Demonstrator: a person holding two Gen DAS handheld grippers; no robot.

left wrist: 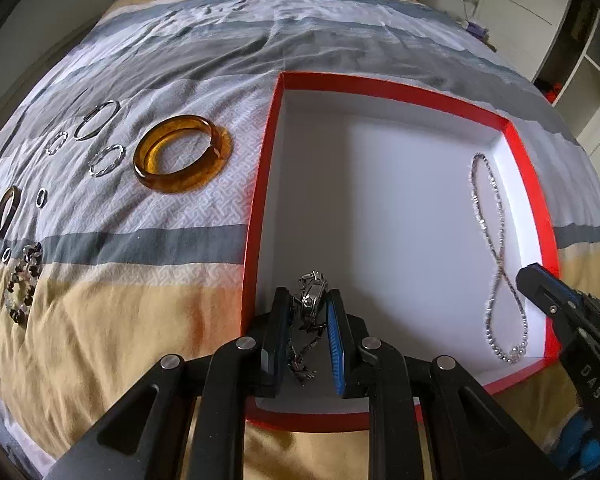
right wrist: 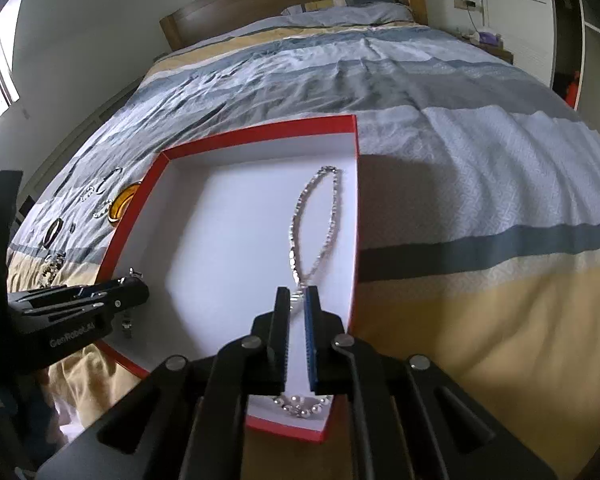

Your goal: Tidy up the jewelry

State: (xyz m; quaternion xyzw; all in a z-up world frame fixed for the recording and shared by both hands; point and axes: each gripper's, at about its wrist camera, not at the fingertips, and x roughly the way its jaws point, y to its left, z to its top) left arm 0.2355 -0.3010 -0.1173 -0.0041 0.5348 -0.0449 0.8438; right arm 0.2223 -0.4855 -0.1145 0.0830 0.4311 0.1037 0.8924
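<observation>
Red-rimmed white box [left wrist: 260, 184] lay on bedspread [left wrist: 148, 280], silver bead necklace [left wrist: 496, 248] lay along its right wall, left gripper [left wrist: 309, 306] clamped metal link bracelet [left wrist: 312, 292] at its left wall, right gripper [right wrist: 299, 300] nearly closed around necklace.

Striped bedspread [right wrist: 460, 128], wooden headboard [right wrist: 284, 4], window [right wrist: 0, 64] left, white wardrobe [right wrist: 516, 4].

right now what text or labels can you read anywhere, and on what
"DAS" on the black body of the right tongs, seen from the left wrist.
"GenRobot.AI", blurred, on the body of the left tongs, seen from the right wrist.
No text on the red box or the jewelry.
</observation>
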